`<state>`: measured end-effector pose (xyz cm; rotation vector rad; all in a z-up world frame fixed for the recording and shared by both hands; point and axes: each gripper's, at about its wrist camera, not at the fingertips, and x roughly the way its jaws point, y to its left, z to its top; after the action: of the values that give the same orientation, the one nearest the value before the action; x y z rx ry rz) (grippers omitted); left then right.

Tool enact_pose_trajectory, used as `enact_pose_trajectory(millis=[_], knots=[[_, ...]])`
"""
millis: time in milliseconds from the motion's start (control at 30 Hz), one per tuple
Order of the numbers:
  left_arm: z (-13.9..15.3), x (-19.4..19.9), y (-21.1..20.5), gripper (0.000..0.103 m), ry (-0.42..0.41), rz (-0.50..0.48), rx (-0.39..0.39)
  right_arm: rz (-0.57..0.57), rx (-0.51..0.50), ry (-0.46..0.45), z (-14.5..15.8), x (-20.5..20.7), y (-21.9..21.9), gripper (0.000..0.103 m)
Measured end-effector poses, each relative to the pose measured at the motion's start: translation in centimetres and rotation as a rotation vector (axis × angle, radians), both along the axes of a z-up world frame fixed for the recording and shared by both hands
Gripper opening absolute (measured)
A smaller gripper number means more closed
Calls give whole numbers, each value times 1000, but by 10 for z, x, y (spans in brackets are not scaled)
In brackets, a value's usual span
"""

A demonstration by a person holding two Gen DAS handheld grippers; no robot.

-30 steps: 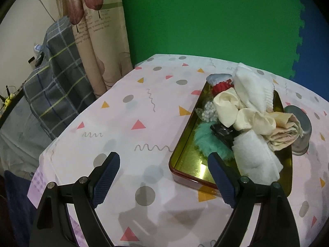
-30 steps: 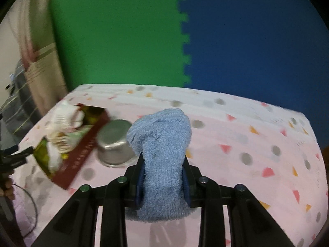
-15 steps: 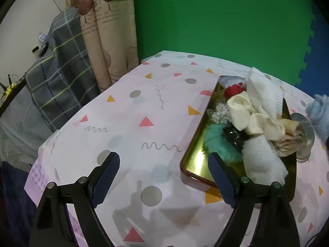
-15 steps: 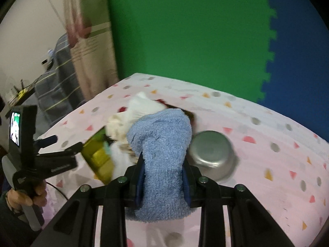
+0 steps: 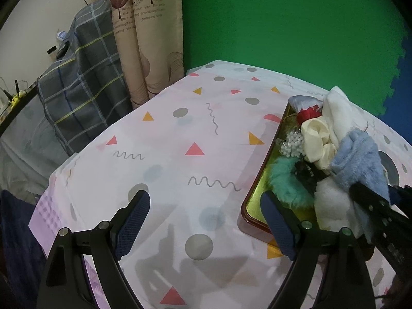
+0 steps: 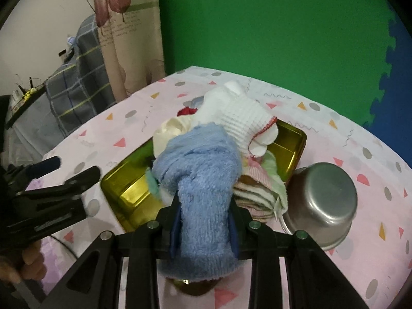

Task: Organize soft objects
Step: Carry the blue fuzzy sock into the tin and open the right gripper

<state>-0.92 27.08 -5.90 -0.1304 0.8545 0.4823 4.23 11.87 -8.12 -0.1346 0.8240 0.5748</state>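
My right gripper (image 6: 204, 221) is shut on a fluffy light blue sock (image 6: 203, 180) and holds it over the gold tin tray (image 6: 121, 185), above the pile in it. The sock also shows in the left wrist view (image 5: 360, 164). The tray (image 5: 255, 195) holds white socks (image 6: 237, 116), cream cloth (image 5: 316, 136), a teal fluffy piece (image 5: 285, 180), folded striped cloths (image 6: 260, 188) and a red item (image 5: 307, 114). My left gripper (image 5: 206, 221) is open and empty, low over the tablecloth left of the tray's near corner.
An upturned steel bowl (image 6: 322, 200) sits against the tray's right side. The table has a pink patterned cloth (image 5: 180, 141). A curtain (image 5: 146, 38) and a plaid-covered piece of furniture (image 5: 79, 90) stand beyond the table's left edge. Green and blue foam wall behind.
My right gripper has swung left with the blue sock, from over the bare cloth beside the bowl to over the tray. The left gripper drifted slightly left and stays open.
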Motion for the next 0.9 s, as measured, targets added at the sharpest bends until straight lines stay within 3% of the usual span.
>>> enact_pose_trajectory(millis=[300, 767, 900], knots=[[-2, 0, 0, 85, 6, -1, 0, -59, 2, 10, -13, 25, 7, 31], [0, -1, -6, 85, 0, -18, 11, -94, 34, -18, 13, -2, -8, 59], [0, 0, -9, 85, 1, -23, 17, -110, 24, -39, 20, -23, -14, 61]])
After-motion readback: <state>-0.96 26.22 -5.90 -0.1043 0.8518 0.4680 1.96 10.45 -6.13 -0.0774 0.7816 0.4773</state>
